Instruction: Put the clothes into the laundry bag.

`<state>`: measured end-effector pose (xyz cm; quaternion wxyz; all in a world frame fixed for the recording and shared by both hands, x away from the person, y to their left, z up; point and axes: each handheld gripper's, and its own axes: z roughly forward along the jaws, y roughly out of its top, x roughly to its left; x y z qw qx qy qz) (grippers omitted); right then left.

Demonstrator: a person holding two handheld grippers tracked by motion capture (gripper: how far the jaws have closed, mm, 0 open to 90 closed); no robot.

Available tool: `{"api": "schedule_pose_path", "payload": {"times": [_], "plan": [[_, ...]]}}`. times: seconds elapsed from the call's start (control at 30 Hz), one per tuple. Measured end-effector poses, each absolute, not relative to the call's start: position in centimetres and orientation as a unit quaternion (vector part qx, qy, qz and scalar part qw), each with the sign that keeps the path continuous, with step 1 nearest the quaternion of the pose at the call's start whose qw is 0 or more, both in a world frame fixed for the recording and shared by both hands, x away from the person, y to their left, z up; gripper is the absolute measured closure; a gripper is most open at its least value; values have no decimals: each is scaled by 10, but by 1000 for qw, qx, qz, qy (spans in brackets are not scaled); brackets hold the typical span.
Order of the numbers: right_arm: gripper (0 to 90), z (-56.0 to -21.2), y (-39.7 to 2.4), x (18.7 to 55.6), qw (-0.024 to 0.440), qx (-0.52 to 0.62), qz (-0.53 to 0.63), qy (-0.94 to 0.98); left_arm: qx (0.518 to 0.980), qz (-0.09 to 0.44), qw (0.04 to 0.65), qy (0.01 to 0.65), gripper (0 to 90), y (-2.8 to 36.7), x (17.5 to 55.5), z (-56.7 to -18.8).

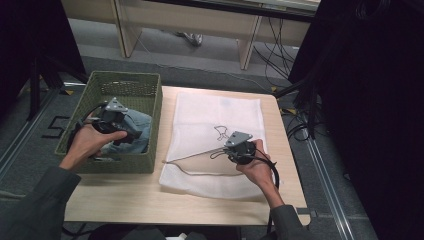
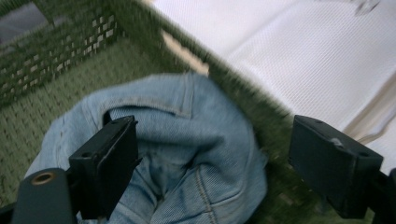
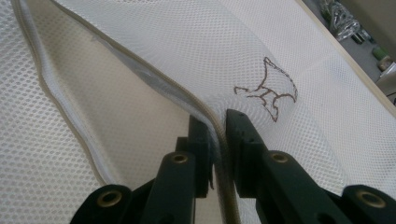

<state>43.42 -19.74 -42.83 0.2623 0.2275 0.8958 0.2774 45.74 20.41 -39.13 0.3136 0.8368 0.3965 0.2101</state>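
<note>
Glaring softly off the white mesh bag [image 1: 215,145] under even overhead light; smearing the green basket [image 2: 70,51] with motion blur; sinking into darkness at both sides.

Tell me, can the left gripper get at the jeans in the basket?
Probably yes. The left gripper hangs open right over the jeans in the open-topped basket, with nothing between them.

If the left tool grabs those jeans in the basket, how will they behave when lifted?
The jeans lie crumpled with soft folds, so they will probably hang limp and unfold. Denim looks thick, so likely weighty for a garment. A trailing part may drag on the basket wall. The open left tool should pinch a thick fold.
</note>
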Motion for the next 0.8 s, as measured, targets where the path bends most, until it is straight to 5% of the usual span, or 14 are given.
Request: {"api": "schedule_pose_path", "payload": {"times": [0.4, 0.8], "plan": [[803, -429, -199, 432, 257, 239, 278, 894, 855, 178, 197, 447, 145, 197, 491, -420], [802, -428, -200, 433, 260, 238, 278, 894, 839, 184, 190, 475, 70, 211, 516, -431]]}}
